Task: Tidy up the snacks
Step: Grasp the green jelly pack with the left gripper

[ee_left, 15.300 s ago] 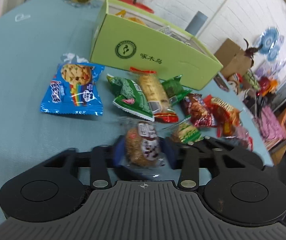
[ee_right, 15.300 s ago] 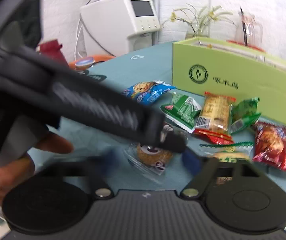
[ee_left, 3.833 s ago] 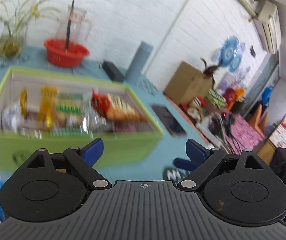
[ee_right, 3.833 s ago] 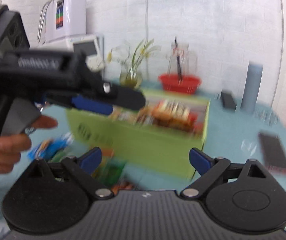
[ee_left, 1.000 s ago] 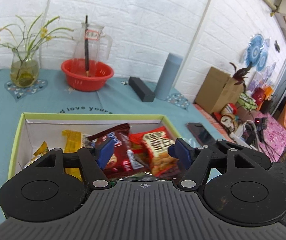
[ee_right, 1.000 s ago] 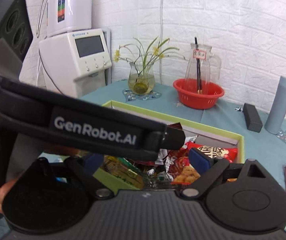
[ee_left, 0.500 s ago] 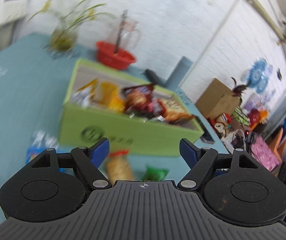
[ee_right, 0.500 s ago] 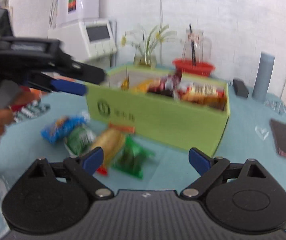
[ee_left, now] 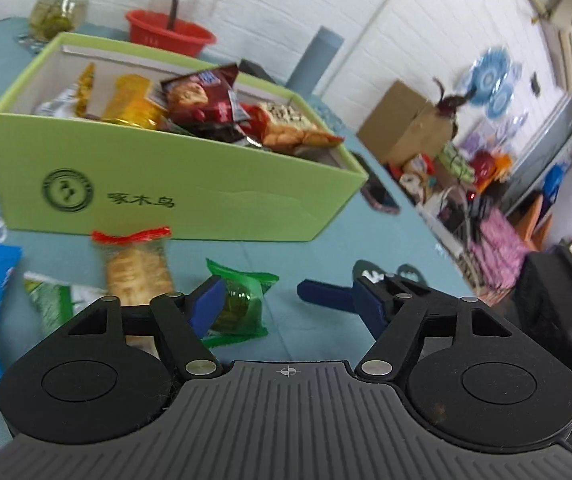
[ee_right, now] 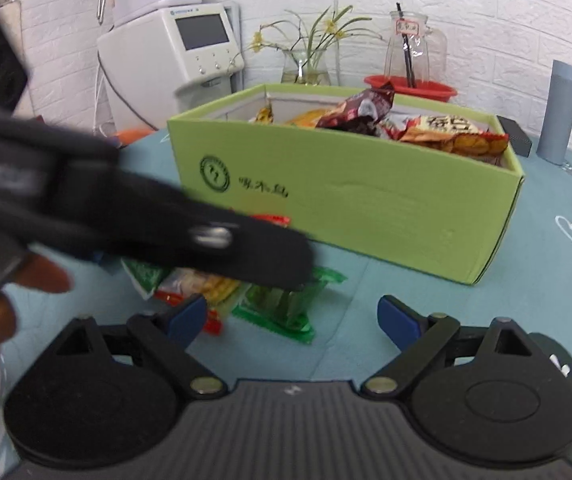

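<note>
Dropping from over the green box (ee_left: 190, 196) w/ dark-red pack now inside, L gripper (ee_left: 282, 300) jaws half-open, just narrowing, empty, beside green packet (ee_left: 242, 300) on table; R gripper (ee_right: 292, 318) wide open, empty; probably next pick.

Both views look forward and downward along their own fingers, close over the bench (ee_left: 206, 252), toward the green box (ee_left: 190, 184). The left wrist view sits just before the box's long printed side, facing its right end and the room beyond. The right wrist view stands a little farther back from the same side, with the left hand-held gripper (ee_right: 286, 264) crossing its left half. They share the box, the green packet (ee_right: 282, 304) before it and the red bowl (ee_left: 170, 32) behind.
</note>
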The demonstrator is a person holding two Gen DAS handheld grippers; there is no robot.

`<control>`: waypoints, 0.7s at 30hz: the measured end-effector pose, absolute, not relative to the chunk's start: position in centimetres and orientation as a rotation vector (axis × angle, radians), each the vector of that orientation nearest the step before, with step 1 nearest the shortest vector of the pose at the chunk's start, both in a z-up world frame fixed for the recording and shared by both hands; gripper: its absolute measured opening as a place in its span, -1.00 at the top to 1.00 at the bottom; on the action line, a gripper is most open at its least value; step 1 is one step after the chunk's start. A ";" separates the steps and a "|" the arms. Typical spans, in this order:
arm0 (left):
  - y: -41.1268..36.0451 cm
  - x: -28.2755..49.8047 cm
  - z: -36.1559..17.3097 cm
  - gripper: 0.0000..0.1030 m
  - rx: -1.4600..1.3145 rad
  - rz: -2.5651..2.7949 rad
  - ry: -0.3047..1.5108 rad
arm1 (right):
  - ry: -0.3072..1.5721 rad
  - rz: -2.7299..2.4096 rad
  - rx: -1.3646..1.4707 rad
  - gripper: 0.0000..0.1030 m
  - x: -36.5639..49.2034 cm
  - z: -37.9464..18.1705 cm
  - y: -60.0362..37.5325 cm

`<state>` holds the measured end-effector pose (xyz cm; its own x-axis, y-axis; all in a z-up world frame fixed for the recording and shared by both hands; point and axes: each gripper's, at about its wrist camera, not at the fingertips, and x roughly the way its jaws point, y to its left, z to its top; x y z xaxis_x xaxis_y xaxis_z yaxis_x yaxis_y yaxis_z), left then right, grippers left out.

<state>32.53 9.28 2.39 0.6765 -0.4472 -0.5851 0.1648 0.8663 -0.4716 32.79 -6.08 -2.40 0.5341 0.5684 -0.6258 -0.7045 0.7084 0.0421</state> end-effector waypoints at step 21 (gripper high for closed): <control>4.2 24.7 -0.5 0.43 -0.413 -0.446 0.897 | 0.683 0.777 -0.189 -0.80 23.5 -3.1 -11.1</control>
